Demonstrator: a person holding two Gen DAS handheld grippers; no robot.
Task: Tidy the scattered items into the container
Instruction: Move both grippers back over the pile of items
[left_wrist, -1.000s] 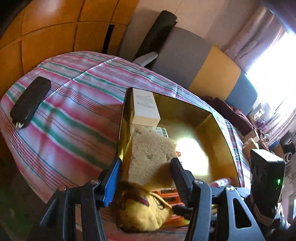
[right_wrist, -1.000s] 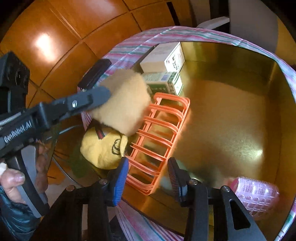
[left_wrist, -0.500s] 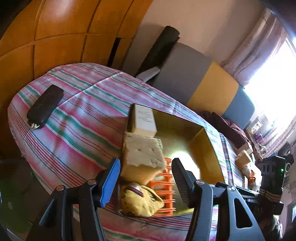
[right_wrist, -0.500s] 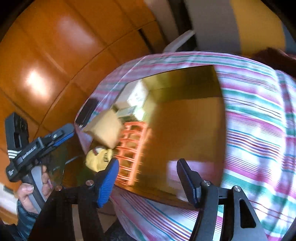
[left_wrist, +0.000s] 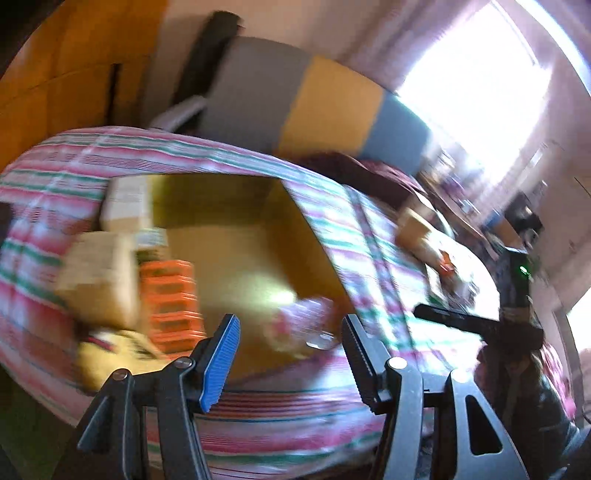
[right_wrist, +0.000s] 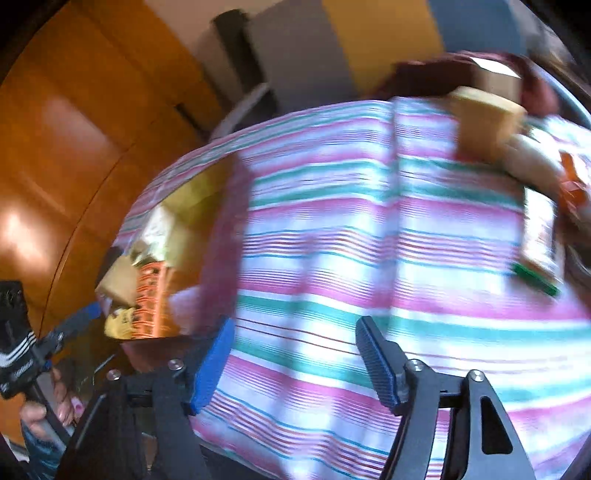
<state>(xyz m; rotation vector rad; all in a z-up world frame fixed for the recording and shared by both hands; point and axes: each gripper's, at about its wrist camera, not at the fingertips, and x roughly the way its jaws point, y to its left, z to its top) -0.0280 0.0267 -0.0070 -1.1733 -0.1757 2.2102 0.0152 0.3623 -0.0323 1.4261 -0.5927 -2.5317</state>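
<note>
The gold container (left_wrist: 310, 251) sits on the striped cloth. Along its left side lie a white box (left_wrist: 125, 203), a tan sponge (left_wrist: 99, 280), an orange rack (left_wrist: 170, 299) and a yellow plush (left_wrist: 110, 358). A pink bottle (left_wrist: 303, 325) lies at its near right corner. My left gripper (left_wrist: 290, 332) hovers open and empty near the container's front edge. My right gripper (right_wrist: 295, 339) is open and empty over bare cloth right of the container (right_wrist: 195, 199). Scattered far right are a second tan sponge (right_wrist: 484, 125), an orange item (right_wrist: 572, 184), a flat packet (right_wrist: 539, 236) and a green pen (right_wrist: 535, 278). Both views are blurred.
The striped cloth (right_wrist: 369, 229) covers a rounded table. Orange wood panels (right_wrist: 74, 129) stand at the left. A grey, yellow and blue sofa (left_wrist: 325, 107) is behind, with a bright window (left_wrist: 480, 85) at the right. A hand (right_wrist: 44, 413) holds the left gripper's handle at the lower left.
The left gripper let go of the tan sponge, which now rests in the container, and drew back. Both grippers swung right; the right one left the container for open cloth.
</note>
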